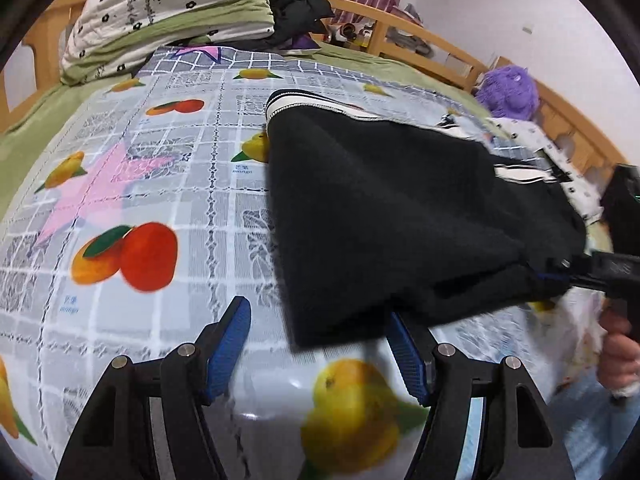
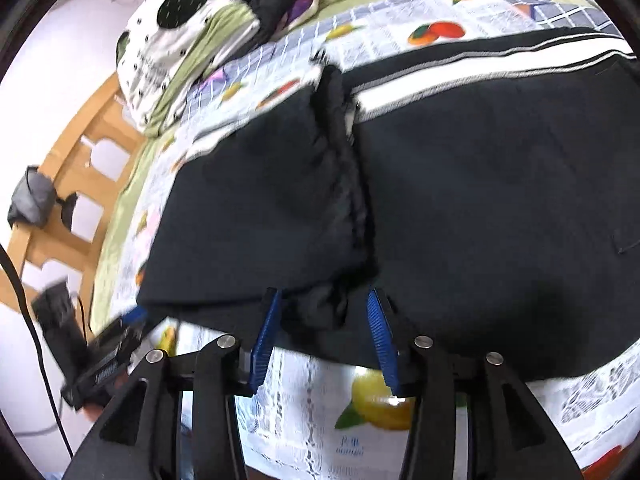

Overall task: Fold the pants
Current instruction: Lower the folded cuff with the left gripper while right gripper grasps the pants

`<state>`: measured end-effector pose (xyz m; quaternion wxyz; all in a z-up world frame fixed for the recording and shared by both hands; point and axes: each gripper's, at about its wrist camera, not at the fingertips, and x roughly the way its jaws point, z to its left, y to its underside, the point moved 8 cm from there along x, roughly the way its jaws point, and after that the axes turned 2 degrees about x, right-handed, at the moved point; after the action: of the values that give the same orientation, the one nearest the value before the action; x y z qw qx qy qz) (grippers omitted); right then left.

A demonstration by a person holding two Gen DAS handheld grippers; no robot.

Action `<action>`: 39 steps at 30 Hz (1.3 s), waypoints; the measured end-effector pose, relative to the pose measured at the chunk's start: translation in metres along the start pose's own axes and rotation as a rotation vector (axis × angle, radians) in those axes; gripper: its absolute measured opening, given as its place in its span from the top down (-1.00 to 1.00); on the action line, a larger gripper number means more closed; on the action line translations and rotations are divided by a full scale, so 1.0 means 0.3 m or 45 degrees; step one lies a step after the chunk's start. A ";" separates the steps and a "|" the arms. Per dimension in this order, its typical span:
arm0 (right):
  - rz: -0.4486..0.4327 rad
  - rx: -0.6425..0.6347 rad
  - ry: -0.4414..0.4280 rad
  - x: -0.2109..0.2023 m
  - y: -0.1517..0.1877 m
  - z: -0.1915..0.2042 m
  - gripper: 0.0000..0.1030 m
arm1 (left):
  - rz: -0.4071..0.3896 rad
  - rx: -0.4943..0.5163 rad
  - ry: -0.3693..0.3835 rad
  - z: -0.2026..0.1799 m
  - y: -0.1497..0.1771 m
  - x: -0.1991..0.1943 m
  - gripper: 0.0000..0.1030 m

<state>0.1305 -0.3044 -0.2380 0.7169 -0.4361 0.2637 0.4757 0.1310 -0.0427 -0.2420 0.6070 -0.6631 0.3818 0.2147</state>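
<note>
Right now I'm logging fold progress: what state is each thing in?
Pants: folded over, lying on the bed, near edge bunched.
Left gripper: jaws open, nothing between them, at the pants' corner.
Right gripper: jaws open around a bunch of the near edge.
Quilt: folded, stacked at the headboard.

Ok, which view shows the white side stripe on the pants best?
The right wrist view: the white side stripe runs long and unbroken across the black pants. The left wrist view shows only short bits of it at the far edge.
</note>
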 end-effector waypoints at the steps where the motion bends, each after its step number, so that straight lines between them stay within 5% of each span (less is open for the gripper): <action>1: -0.003 -0.009 0.006 0.006 0.003 0.005 0.14 | -0.015 0.009 -0.013 -0.004 -0.001 0.004 -0.28; 4: -0.015 -0.040 0.042 0.049 -0.003 0.022 0.14 | -0.065 -0.002 0.003 -0.011 -0.003 -0.005 -0.28; 7: -0.060 -0.091 0.128 0.083 -0.019 0.046 0.58 | -0.086 -0.034 0.036 -0.006 0.000 -0.006 -0.28; 12: -0.316 -0.147 0.079 -0.068 -0.091 0.122 0.77 | -0.116 -0.012 0.002 -0.012 -0.013 -0.007 -0.28; 16: -0.466 -0.127 0.054 -0.231 -0.114 0.089 0.77 | -0.138 -0.058 -0.045 0.019 -0.019 -0.009 -0.17; 21: -0.213 -0.006 0.204 -0.084 -0.046 -0.085 0.78 | -0.135 -0.127 0.018 0.037 -0.013 -0.020 -0.16; 26: -0.314 -0.098 0.232 -0.147 -0.023 -0.085 0.78 | -0.116 -0.084 -0.003 0.039 0.007 -0.013 -0.16; 29: -0.126 -0.095 0.304 -0.037 0.019 -0.122 0.71 | -0.098 -0.039 -0.013 0.030 0.014 -0.029 -0.15; 35: -0.287 -0.200 0.239 -0.169 0.002 -0.048 0.28 | -0.069 -0.024 0.059 0.058 0.053 -0.116 -0.16; 39: -0.372 -0.152 0.176 -0.175 -0.048 -0.052 0.27 | -0.055 -0.094 0.146 0.075 0.018 -0.137 -0.16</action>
<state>0.1227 -0.3441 -0.1986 0.7314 -0.5434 0.2175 0.3499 0.1055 -0.0107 -0.2187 0.5637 -0.7043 0.3934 0.1770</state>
